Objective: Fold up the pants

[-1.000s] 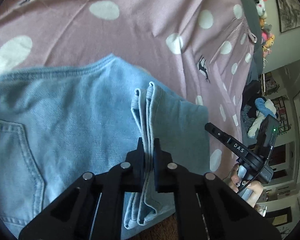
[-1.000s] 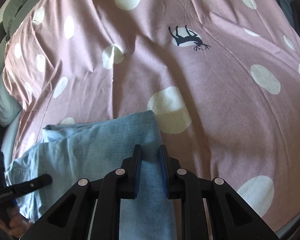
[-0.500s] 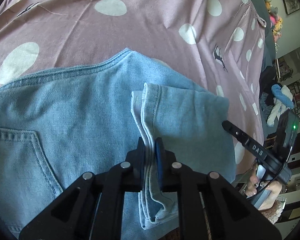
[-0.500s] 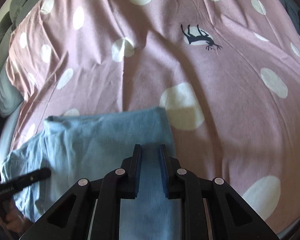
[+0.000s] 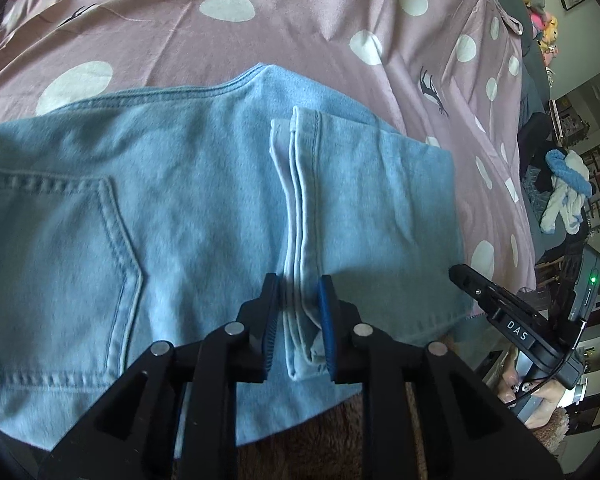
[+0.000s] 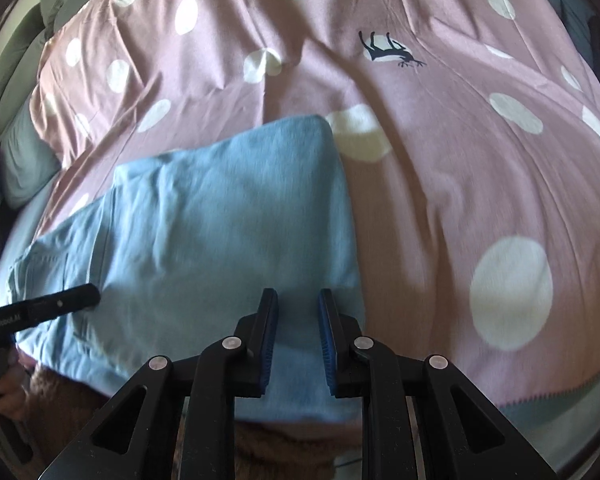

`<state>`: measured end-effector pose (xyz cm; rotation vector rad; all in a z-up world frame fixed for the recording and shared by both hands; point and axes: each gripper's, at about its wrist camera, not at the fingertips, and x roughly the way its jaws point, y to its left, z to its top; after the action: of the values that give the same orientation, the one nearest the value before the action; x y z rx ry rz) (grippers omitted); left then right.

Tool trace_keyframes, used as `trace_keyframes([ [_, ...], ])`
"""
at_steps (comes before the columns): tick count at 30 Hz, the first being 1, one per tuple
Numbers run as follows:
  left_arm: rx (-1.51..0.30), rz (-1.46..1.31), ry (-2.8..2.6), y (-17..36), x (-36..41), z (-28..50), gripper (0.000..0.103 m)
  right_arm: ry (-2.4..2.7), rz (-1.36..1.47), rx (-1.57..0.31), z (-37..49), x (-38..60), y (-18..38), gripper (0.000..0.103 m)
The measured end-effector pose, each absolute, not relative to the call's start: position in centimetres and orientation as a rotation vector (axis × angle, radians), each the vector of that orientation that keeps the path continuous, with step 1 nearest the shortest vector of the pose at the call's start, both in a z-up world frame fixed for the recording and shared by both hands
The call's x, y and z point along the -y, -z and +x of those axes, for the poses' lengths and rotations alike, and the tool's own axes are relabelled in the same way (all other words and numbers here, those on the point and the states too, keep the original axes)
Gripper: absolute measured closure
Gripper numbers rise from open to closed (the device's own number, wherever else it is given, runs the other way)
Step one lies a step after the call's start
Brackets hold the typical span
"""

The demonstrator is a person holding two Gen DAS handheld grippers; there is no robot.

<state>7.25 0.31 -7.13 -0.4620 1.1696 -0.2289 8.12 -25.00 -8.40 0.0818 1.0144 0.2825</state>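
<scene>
Two tongs parted | left tongs point(image 5: 298, 312) straddle stacked leg hems point(image 5: 300, 208), no grip visible | right tongs point(image 6: 298, 320) over jeans point(image 6: 220, 216) on bed cover point(image 6: 460, 140), gripping nothing | risk: loose hems spring open, fold shifts on withdrawal

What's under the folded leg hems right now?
The leg hems lie on the seat of the jeans, right of the back pocket. Under the jeans, the polka-dot bedspread shows around the edges; what's directly beneath is covered.
</scene>
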Motion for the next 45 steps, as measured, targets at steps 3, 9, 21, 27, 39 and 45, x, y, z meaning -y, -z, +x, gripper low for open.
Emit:
trace_keyframes([
  [3,-1.173,-0.469,0.219,6.8,-0.7,6.3,0.074,-0.278,0.079,-1.023,7.4,25.0,8.6,0.083],
  [9,-1.108,-0.479,0.16,3.9,-3.3,3.6,0.049,-0.269,0.082,-1.036,6.5,25.1,8.2,0.083],
  [21,-0.895,-0.485,-0.138,-0.1,-11.6,-1.7,0.009,-0.204,0.005,-0.905,4.6,23.7,3.9,0.033],
  [27,-0.917,-0.565,-0.246,1.8,-14.9,-3.5,0.009,-0.201,-0.032,-0.853,4.5,22.3,2.6,0.028],
  [39,-0.933,-0.703,-0.278,4.7,-18.1,-5.9,0.009,-0.232,-0.067,-0.838,4.1,20.2,2.0,0.027],
  [45,-0.956,-0.86,-0.202,7.5,-18.7,-5.7,0.012,-0.229,-0.065,-0.844,4.1,20.0,2.1,0.027],
])
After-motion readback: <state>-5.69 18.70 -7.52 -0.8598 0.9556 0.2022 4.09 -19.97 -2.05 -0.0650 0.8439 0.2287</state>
